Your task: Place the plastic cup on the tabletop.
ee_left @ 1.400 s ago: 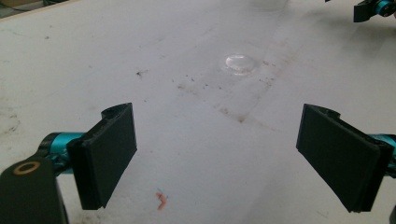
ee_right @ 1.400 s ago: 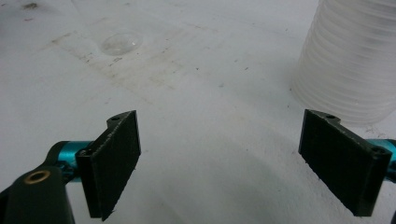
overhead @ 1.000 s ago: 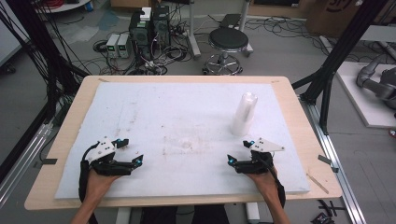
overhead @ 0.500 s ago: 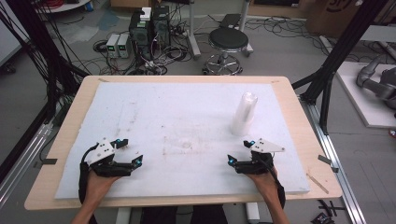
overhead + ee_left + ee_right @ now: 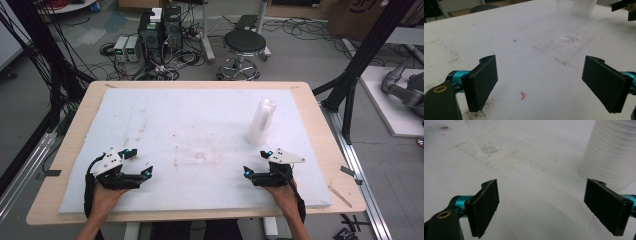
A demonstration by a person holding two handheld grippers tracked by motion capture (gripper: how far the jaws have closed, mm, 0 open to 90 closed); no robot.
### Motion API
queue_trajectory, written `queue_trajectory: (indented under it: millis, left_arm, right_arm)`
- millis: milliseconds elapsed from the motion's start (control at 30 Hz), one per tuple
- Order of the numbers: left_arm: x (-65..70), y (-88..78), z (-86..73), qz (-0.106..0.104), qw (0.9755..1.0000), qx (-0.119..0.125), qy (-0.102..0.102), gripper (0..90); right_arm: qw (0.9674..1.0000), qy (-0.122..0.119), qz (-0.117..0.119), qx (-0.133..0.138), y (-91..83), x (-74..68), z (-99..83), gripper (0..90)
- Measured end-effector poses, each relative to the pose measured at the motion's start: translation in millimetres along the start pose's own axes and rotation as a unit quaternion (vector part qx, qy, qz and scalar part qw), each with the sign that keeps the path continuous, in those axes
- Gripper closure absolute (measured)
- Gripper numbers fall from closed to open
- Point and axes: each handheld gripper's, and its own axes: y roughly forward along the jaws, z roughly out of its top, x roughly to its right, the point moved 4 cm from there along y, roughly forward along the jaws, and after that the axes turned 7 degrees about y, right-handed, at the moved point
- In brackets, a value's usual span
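Note:
A tall stack of clear plastic cups (image 5: 261, 121) stands mouth down on the right half of the white foam board (image 5: 200, 115); it rises close ahead of my right gripper (image 5: 614, 152). A single clear cup (image 5: 200, 155), hard to make out, stands near the board's middle (image 5: 565, 32) (image 5: 489, 140). My left gripper (image 5: 141, 161) rests near the front left, open, nothing between its jaws (image 5: 544, 82). My right gripper (image 5: 256, 162) rests near the front right, just in front of the stack, open and empty (image 5: 549, 205).
The board lies on a wooden table (image 5: 330, 150) and is stained and scuffed. A small orange scrap (image 5: 523, 95) lies on the board between the left jaws. Beyond the table are a black stool (image 5: 244, 44), computer boxes (image 5: 160, 25) and cables on the floor.

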Motion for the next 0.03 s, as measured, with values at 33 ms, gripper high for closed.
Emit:
queue_trajectory:
  millis: [33]
  left_arm:
    - [0.5,-0.2,0.1,0.0,1.0,0.001,0.0,13.1]
  right_arm:
    - [1.0,0.001,0.0,0.0,0.0,-0.2,0.0,12.7]
